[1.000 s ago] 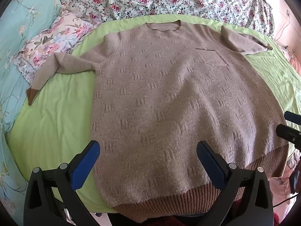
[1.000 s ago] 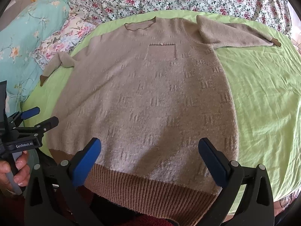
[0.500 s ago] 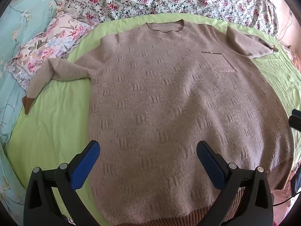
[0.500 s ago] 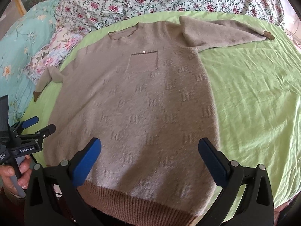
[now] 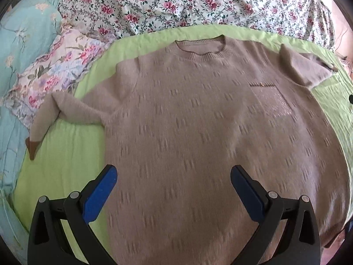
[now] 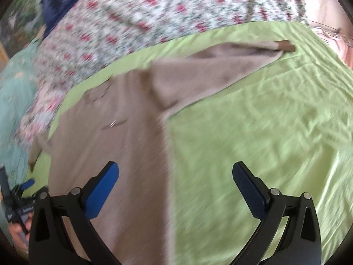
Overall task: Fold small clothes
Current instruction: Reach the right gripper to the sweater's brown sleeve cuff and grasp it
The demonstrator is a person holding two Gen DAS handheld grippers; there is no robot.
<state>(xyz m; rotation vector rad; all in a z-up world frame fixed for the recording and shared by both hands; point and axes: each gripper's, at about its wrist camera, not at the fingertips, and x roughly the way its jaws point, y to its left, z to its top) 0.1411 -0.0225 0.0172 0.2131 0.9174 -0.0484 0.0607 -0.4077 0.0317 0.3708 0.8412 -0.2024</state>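
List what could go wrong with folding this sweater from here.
1. The left sleeve is bent and its cuff droops at the green sheet's edge; folding now may trap a crease.
2. Both the left gripper and the right gripper are open and hold nothing, and the right view is blurred, so a hasty grab may bunch the sweater.

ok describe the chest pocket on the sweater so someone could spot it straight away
On the lime green bed sheet lies a fuzzy taupe knit sweater spread flat. The small square chest pocket sits beside the image-right sleeve, the only smooth, faintly shiny patch with a dark top edge.
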